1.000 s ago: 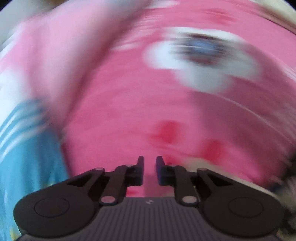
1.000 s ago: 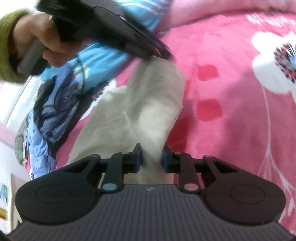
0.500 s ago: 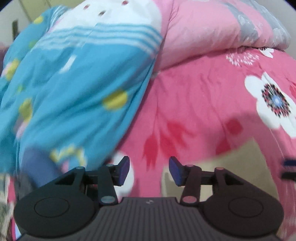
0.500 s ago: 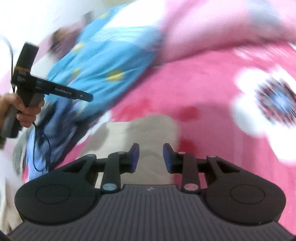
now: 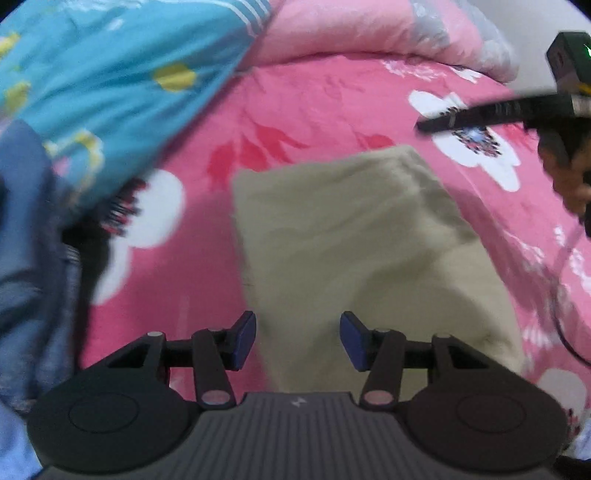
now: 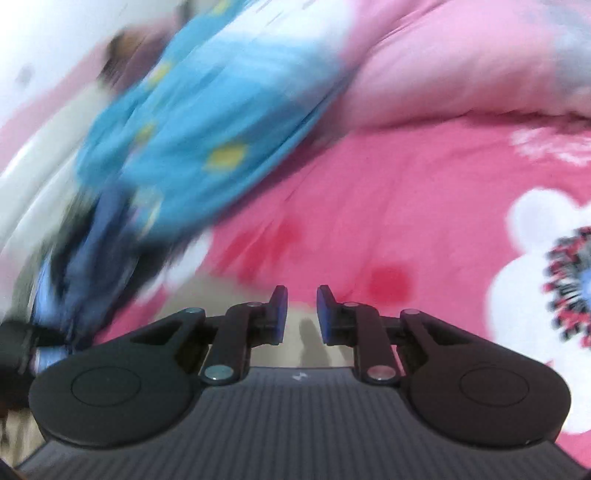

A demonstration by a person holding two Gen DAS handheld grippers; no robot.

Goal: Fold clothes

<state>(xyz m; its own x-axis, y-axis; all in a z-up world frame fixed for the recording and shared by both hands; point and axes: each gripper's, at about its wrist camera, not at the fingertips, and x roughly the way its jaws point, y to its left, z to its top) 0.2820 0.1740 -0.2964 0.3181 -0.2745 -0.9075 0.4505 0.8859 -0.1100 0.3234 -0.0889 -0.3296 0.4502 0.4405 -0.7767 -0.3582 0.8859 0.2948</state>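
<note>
A folded beige garment (image 5: 354,236) lies flat on the pink flowered bedspread (image 5: 317,110). My left gripper (image 5: 297,339) hovers over its near edge, open, nothing between the blue pads. In the left wrist view the right gripper (image 5: 424,125) reaches in from the upper right, held by a hand (image 5: 565,173). The right wrist view is blurred: my right gripper (image 6: 298,314) stands open above the far end of the beige garment (image 6: 295,332), only a strip of which shows beneath it.
A blue patterned quilt (image 5: 103,81) is heaped at the upper left, a pink quilt (image 5: 351,29) along the back. Dark blue clothes (image 5: 29,251) pile up at the left. A cable (image 5: 565,325) trails at the right edge.
Both grippers let go of the beige garment and opened. The left one swung left, then back over the garment's near edge. The right one lifted and moved toward its far end.
</note>
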